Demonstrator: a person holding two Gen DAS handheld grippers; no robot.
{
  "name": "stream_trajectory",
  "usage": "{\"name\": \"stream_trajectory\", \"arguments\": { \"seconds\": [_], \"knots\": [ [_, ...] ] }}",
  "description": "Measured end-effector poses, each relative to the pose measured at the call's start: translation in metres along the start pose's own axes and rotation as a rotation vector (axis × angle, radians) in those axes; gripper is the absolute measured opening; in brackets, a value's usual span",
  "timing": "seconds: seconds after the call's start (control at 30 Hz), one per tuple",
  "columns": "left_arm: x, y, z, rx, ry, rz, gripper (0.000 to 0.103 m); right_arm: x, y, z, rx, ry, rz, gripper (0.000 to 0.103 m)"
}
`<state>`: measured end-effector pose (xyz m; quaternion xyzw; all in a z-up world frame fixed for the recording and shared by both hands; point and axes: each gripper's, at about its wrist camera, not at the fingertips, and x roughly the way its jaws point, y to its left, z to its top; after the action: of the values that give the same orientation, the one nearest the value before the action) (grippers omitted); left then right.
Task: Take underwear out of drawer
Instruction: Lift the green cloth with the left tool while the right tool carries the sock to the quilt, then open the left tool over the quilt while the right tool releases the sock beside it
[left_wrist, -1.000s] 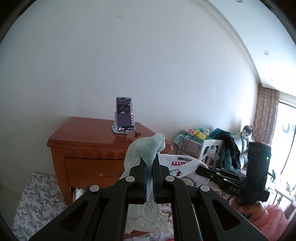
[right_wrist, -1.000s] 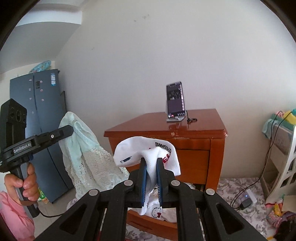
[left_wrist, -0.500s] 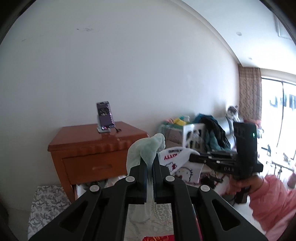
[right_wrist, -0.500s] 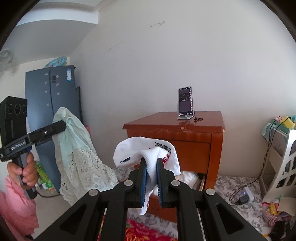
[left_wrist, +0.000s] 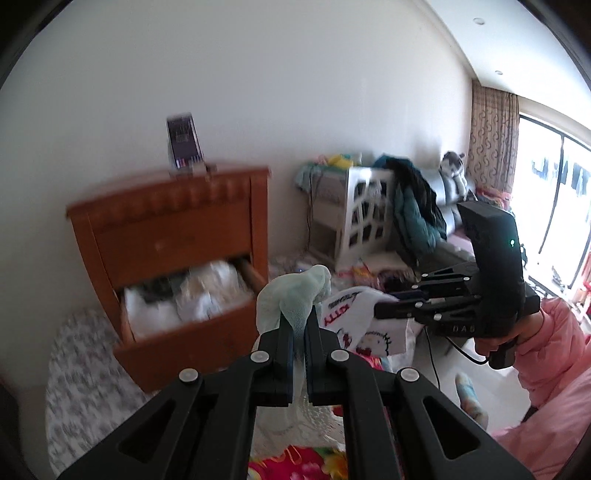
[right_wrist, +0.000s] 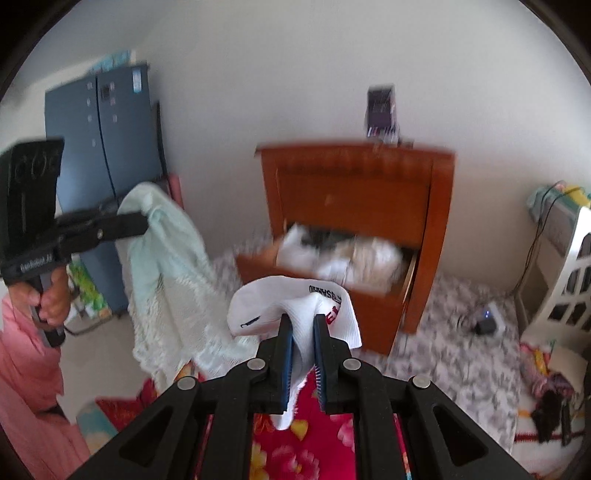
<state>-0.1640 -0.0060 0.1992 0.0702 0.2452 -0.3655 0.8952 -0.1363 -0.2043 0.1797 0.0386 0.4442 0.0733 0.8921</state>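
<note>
Two pieces of underwear were out of the drawer (left_wrist: 177, 314): a mint lace pair (left_wrist: 295, 295) pinched in the left hand-held gripper (left_wrist: 299, 325), a white printed pair (right_wrist: 291, 310) pinched in the right hand-held gripper (right_wrist: 303, 332) (both angled downward). One wooden nightstand (right_wrist: 354, 184) stood behind, its drawer open.

Mint lace underwear (left_wrist: 295, 295), white underwear (right_wrist: 295, 306), aloft
</note>
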Motion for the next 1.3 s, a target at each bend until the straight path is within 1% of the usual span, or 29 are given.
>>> {"name": "stream_trajectory", "arguments": {
  "seconds": [0.13,0.17,0.2,0.27,0.37,0.5,0.63,0.77,0.87,0.97,1.03,1.07,1.1,1.17,1.23,1.3],
  "knots": [
    [0.021,0.003,-0.024,-0.011,0.11,-0.021,0.005,0.028,0.008,-0.029,-0.006,0.135,0.033,0.014],
    [0.027,0.005,-0.031,-0.023,0.144,-0.03,0.005,0.037,0.008,-0.038,-0.008,0.179,0.044,0.014],
    [0.034,0.008,-0.038,-0.041,0.178,-0.042,0.005,0.042,0.009,-0.045,-0.008,0.201,0.047,0.014],
    [0.049,0.013,-0.055,-0.074,0.251,-0.057,0.005,0.056,0.009,-0.059,-0.01,0.253,0.052,0.014],
    [0.072,0.018,-0.082,-0.103,0.378,-0.042,0.005,0.075,0.008,-0.079,0.009,0.339,0.074,0.014],
    [0.093,0.022,-0.104,-0.152,0.5,-0.059,0.005,0.09,0.013,-0.096,-0.008,0.411,0.088,0.014],
    [0.108,0.016,-0.123,-0.141,0.603,-0.05,0.005,0.097,0.018,-0.107,-0.028,0.458,0.098,0.014],
    [0.116,0.009,-0.135,-0.12,0.67,-0.066,0.005,0.102,0.018,-0.112,-0.044,0.48,0.104,0.014],
    [0.12,0.003,-0.141,-0.108,0.698,-0.072,0.005,0.102,0.02,-0.114,-0.048,0.489,0.104,0.014],
    [0.122,0.003,-0.143,-0.112,0.708,-0.072,0.007,0.102,0.024,-0.115,-0.062,0.509,0.104,0.019],
    [0.123,0.004,-0.142,-0.116,0.711,-0.068,0.011,0.102,0.027,-0.116,-0.074,0.515,0.106,0.024],
    [0.122,0.005,-0.142,-0.119,0.712,-0.065,0.018,0.101,0.029,-0.116,-0.081,0.516,0.107,0.024],
    [0.122,0.006,-0.142,-0.117,0.711,-0.064,0.028,0.102,0.028,-0.116,-0.085,0.518,0.107,0.025],
    [0.121,0.006,-0.141,-0.106,0.712,-0.051,0.041,0.102,0.03,-0.116,-0.089,0.519,0.105,0.031],
    [0.12,0.005,-0.14,-0.092,0.711,-0.037,0.043,0.101,0.029,-0.116,-0.088,0.519,0.102,0.047],
    [0.116,0.005,-0.136,-0.086,0.7,-0.032,0.044,0.1,0.029,-0.115,-0.091,0.51,0.101,0.051]
  ]
}}
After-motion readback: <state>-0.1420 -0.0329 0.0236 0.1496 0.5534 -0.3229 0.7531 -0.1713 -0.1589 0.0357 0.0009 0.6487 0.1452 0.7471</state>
